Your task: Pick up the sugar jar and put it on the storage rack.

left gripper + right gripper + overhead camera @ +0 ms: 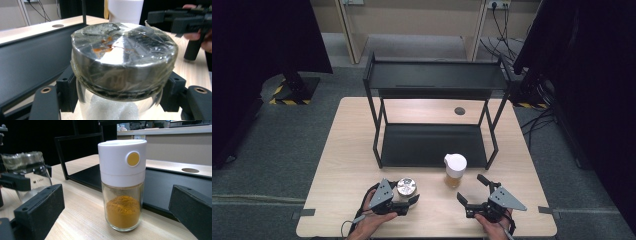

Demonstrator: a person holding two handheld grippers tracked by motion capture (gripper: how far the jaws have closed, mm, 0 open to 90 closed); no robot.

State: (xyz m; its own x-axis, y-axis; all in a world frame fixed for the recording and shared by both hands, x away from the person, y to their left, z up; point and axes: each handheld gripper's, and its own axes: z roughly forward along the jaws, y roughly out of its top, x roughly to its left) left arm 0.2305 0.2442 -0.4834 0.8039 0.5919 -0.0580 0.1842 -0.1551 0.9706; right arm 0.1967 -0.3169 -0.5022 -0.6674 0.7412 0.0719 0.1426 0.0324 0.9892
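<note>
High view shows the left gripper (406,202) clamped on a silver-lidded glass jar (406,188) at the table's (337,165) near edge; lifting it straight up, level, looks wisest; the right gripper (472,192) gapes before the spice jar (455,170); farther back stands the black shelf (432,145); no legible writing.

Two matte-black handheld two-jaw grippers, left (411,199) and right (470,201) — blocky pads, round screw holes, grey three-cornered top plates — each trailing a thin cable.
</note>
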